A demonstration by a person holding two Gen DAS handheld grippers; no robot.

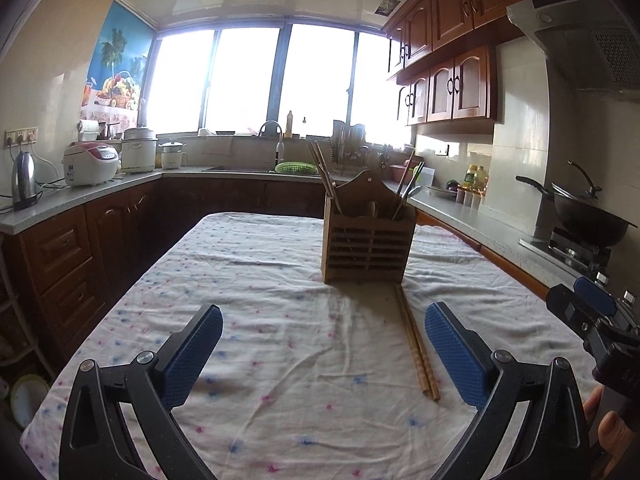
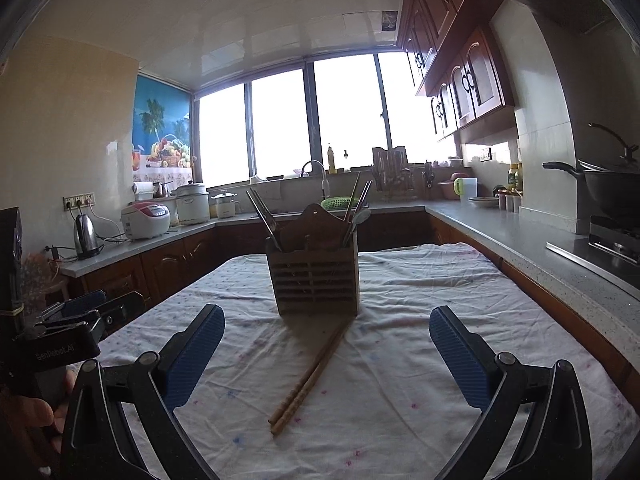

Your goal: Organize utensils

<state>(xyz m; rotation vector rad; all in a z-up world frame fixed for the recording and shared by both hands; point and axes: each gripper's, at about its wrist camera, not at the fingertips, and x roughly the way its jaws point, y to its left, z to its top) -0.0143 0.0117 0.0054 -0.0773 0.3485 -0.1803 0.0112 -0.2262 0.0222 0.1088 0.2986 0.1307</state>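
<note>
Looking at a pair of wooden chopsticks [image 1: 416, 344] lying flat on the clothed tabletop [image 1: 280, 360], lower right of centre in the left view, far tips just short of the slatted wooden utensil holder [image 1: 368, 240]. Left gripper [image 1: 324, 354] is spread wide with nothing between its pads; right gripper [image 2: 326, 356] likewise gapes empty over the pair. We judge them light, stiff, thin, prone to rolling apart on soft cloth; pinch both mid-length. Cloth is bare either side. Holder already carries upright utensils, so slots look tight; tabletop edges drop off both sides.
</note>
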